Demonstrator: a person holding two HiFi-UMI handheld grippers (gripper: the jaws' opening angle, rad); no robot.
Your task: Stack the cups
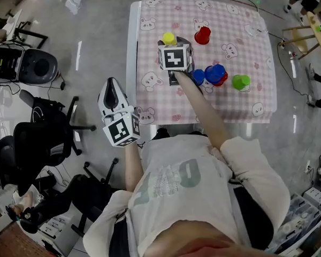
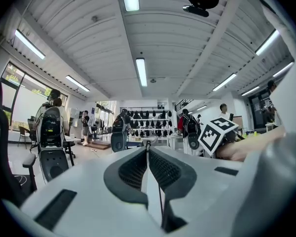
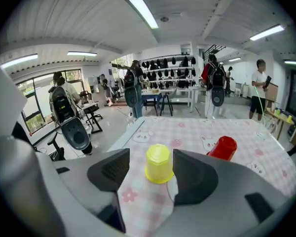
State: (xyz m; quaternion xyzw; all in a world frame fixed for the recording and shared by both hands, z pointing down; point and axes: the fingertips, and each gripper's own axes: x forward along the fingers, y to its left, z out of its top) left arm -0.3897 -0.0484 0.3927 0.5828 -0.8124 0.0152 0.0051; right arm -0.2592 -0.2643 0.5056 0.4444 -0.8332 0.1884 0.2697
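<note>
Your right claw [image 3: 151,159] stands apart with the upturned yellow cup [image 3: 159,164] in the gap between its jaws, neither one touching it. The cup sits on the pink checked tabletop [image 3: 197,130], with the red cup [image 3: 223,147] beyond to the right and the blue cups [image 1: 215,74] and green cup [image 1: 239,82] nearer you. It looks like light, thin plastic, smooth and tapered, so close gently around the middle of its wall — a hard squeeze could buckle it or make it slip out. Your left claw [image 2: 148,152] is pressed together on nothing, held off the tabletop's left edge.
</note>
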